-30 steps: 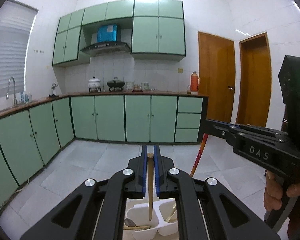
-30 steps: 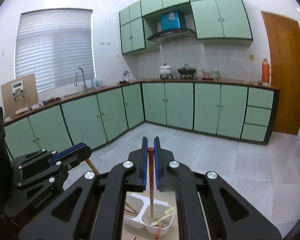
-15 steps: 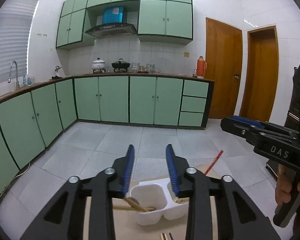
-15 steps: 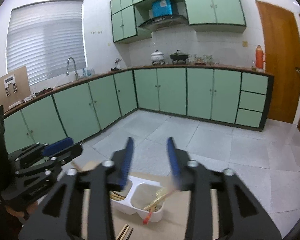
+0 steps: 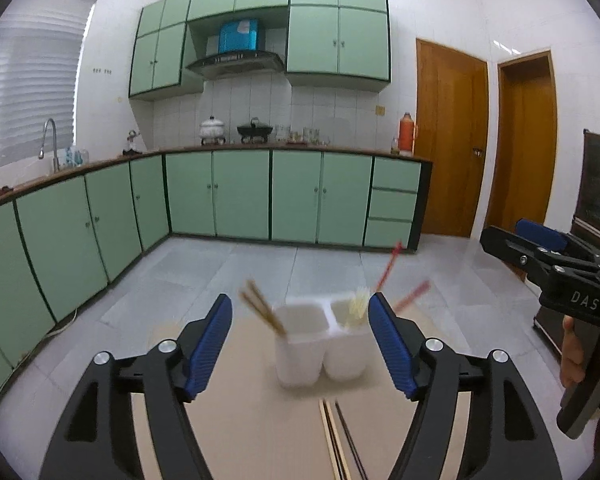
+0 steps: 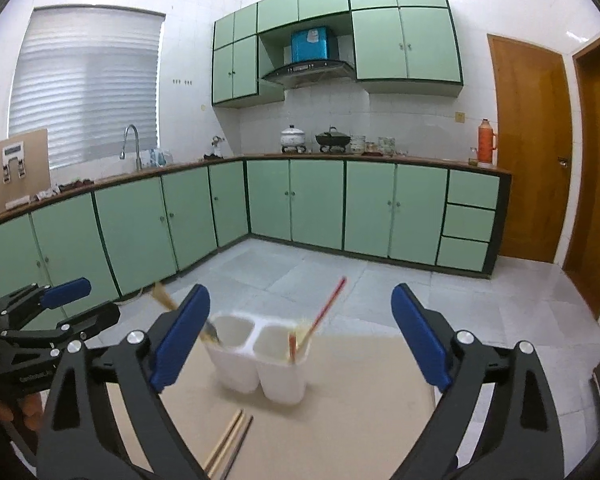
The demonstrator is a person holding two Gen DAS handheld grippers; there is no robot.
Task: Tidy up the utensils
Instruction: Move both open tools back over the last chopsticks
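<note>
Left wrist view: left tool (image 5: 300, 344) and right tool (image 6: 300, 340) gape wide, empty, flanking white holder (image 5: 320, 344); loose chopsticks (image 6: 230, 446) on counter (image 6: 360, 420).

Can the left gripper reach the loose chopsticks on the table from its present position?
Probably yes. The left gripper is open and empty, and the loose chopsticks lie uncovered in front of the white holder.

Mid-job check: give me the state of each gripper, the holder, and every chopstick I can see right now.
Left gripper: open, empty.
Right gripper: open, empty.
Holder: upright on the table, two compartments.
Wooden chopsticks: leaning in the left compartment.
Red chopsticks: leaning in the right compartment.
Loose chopsticks: flat on the table in front of the holder, not yet sorted.
</note>
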